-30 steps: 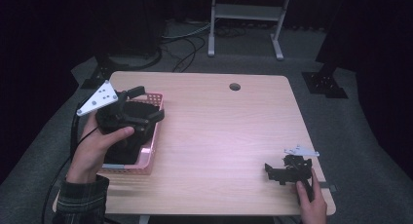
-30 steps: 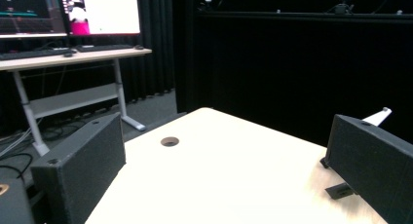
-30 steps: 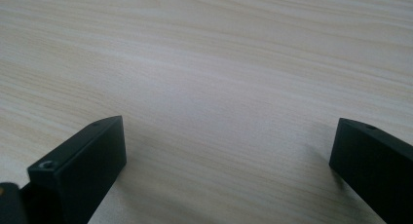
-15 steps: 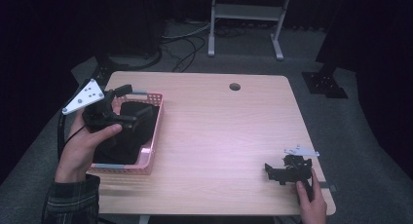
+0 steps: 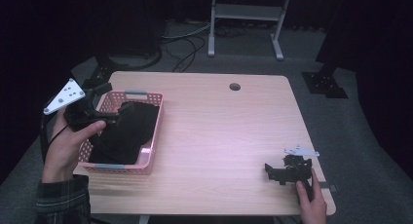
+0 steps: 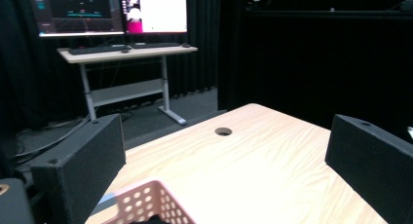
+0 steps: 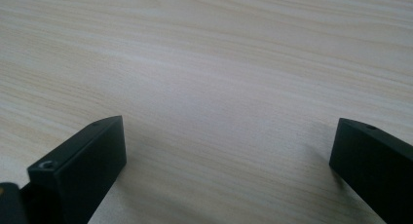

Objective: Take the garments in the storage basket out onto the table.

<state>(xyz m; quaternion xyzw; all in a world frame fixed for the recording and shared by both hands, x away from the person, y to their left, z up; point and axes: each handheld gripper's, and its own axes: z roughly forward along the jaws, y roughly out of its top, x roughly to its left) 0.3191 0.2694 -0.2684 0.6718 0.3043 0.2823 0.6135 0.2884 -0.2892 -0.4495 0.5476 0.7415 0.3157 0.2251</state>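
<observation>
Black cloth in pink basket — left gripper at its 9 o'clock, jaws wide, empty; should retreat level, avoiding the rim.

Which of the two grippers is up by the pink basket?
The left gripper, lifted over the pink basket with the black cloth. The right gripper rests on bare table.

We look along the left gripper, whose 2 black jaws stand wide apart with nothing between them. Below them, at the bottom edge, we see a corner of the pink perforated basket, with something dark just inside its rim. The light wooden table stretches ahead, a round hole near its far edge. Beyond it stands a desk bearing 2 lit monitors before black curtains.
</observation>
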